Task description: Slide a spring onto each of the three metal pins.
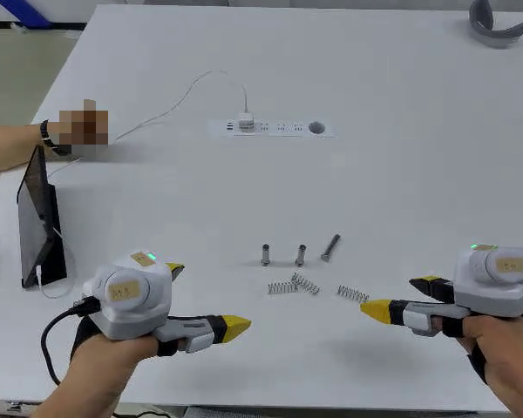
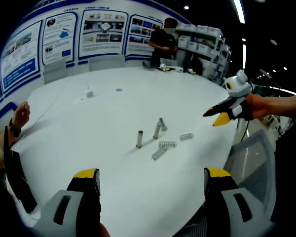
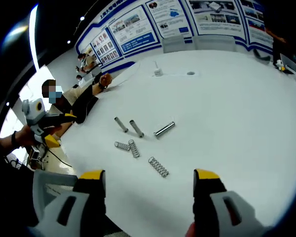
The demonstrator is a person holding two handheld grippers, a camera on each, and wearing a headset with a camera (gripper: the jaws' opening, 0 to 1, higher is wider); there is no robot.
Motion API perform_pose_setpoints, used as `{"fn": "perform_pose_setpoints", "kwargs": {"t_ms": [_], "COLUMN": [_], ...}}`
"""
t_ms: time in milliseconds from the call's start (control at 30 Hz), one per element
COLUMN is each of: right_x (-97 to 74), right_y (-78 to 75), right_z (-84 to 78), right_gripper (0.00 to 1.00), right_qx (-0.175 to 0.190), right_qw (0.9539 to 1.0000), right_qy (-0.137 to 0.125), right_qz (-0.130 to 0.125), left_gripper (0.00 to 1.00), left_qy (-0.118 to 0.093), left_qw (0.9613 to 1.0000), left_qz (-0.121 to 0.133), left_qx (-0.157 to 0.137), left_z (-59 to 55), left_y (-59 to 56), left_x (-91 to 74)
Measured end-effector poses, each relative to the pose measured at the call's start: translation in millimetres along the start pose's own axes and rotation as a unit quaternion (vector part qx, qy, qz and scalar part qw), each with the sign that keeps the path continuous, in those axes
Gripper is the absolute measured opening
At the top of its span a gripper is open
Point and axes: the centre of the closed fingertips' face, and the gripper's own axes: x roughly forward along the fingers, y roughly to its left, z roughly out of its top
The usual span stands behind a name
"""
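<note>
Three short metal pins rest on the white table (image 1: 401, 174): two upright (image 1: 266, 254) (image 1: 301, 254) and one lying tilted (image 1: 330, 247). In front of them lie three loose springs, two touching (image 1: 281, 287) (image 1: 305, 283) and one apart to the right (image 1: 352, 293). My left gripper (image 1: 205, 298) is open and empty, left of the springs. My right gripper (image 1: 401, 296) is open and empty, just right of the lone spring. The left gripper view has the pins (image 2: 139, 139) and springs (image 2: 159, 152) beyond its open jaws (image 2: 151, 174). In the right gripper view, the lone spring (image 3: 158, 166) lies just ahead of the open jaws (image 3: 149, 175).
A white power strip (image 1: 270, 128) with a plugged cable lies further back. At the left edge a dark tablet (image 1: 39, 218) stands on a stand, with a person's arm (image 1: 9, 144) beside it. A grey curved object (image 1: 497, 26) sits at the far right corner.
</note>
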Motion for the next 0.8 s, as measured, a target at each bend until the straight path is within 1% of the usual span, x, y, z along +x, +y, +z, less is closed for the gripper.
{"fn": "perform_pose_setpoints", "kwargs": {"t_ms": [167,300,433,567,700,800], "right_x": [11.2,19.5,25.7,33.6,42.4,49.8], "right_y": [-6.3,-10.5,-11.8,-11.7,-14.1,-15.8], "right_z": [10.6,16.7,19.6,20.4,21.3,24.7], "right_gripper": [0.68,0.65,0.63,0.59,0.58,0.58], "right_qx": [0.030,0.046,0.065,0.072,0.081,0.092], "right_qw": [0.9995,0.9989,0.9979,0.9972,0.9963,0.9953], "right_qy": [-0.005,-0.006,0.003,0.015,0.024,0.025], "right_qz": [0.001,0.000,-0.004,-0.009,-0.015,-0.014], "left_gripper": [0.88,0.88,0.88,0.88,0.88,0.88], "left_qy": [0.000,-0.001,-0.002,-0.001,0.000,0.001], "left_qw": [1.0000,1.0000,1.0000,0.9999,0.9999,0.9999], "left_qz": [0.002,0.004,0.007,0.009,0.010,0.011], "left_qx": [-0.001,-0.002,-0.006,-0.009,-0.011,-0.012], "left_z": [0.4,0.5,-0.5,-2.5,-3.8,-4.5], "left_y": [2.3,5.1,7.6,9.3,10.4,11.0], "left_x": [-1.7,-3.6,-5.3,-6.3,-7.1,-7.3]}}
